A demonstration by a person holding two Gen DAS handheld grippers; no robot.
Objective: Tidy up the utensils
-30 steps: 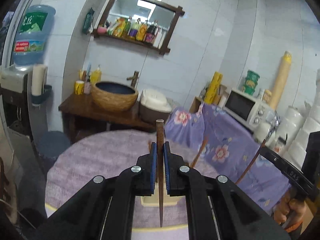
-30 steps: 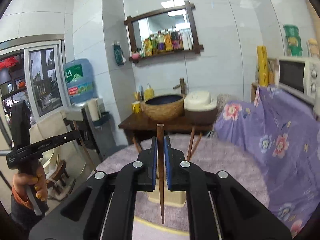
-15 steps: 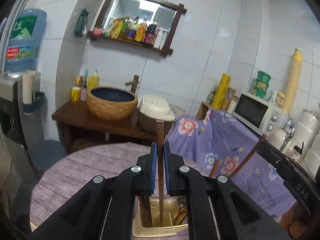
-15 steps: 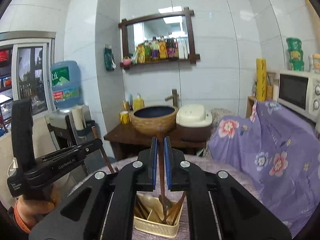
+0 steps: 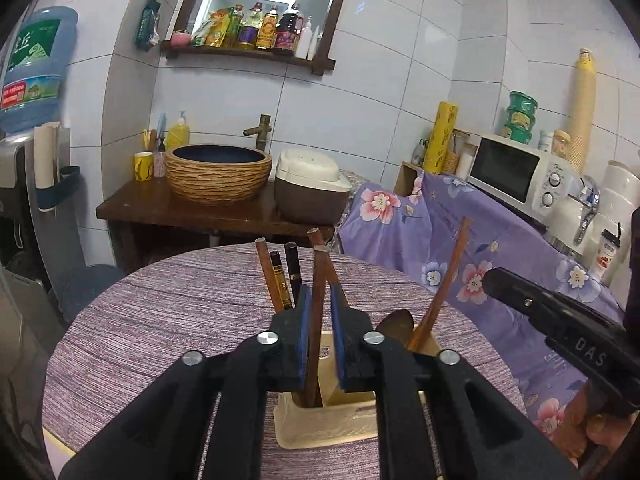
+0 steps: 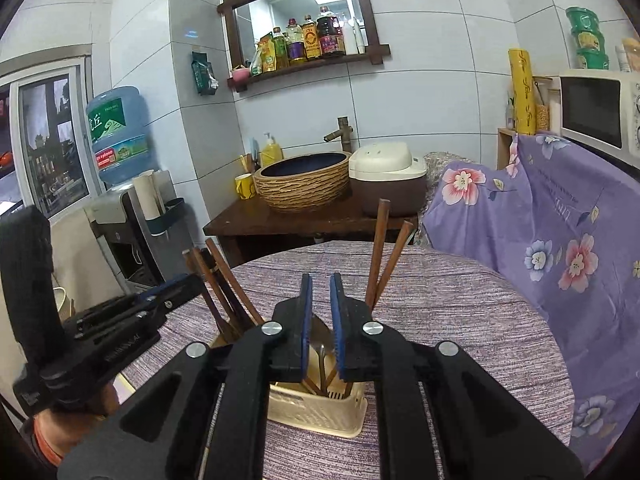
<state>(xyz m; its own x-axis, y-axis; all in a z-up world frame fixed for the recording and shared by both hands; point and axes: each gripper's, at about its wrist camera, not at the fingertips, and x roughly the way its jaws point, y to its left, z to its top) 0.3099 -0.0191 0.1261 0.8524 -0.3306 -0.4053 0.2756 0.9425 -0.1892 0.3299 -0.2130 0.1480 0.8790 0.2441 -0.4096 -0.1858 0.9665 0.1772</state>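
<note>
Both jaws had just been opening: the left hand-held gripper [image 5: 319, 332] loosened around its chopstick [image 5: 317, 304], apparently already standing in the cream holder [image 5: 328, 424] on the tabletop below, the right hand-held gripper [image 6: 320, 320] empty, whereas earlier each clamped one above; best withdraw straight upward.

Lower ends of the chopsticks [image 5: 318, 312] vanish inside the cream holder [image 5: 332, 420], its front rim blocked by the jaws; at four o'clock the hand [image 5: 592, 436] is cut by the edge; bottle labels [image 5: 264, 28] too small to read
</note>
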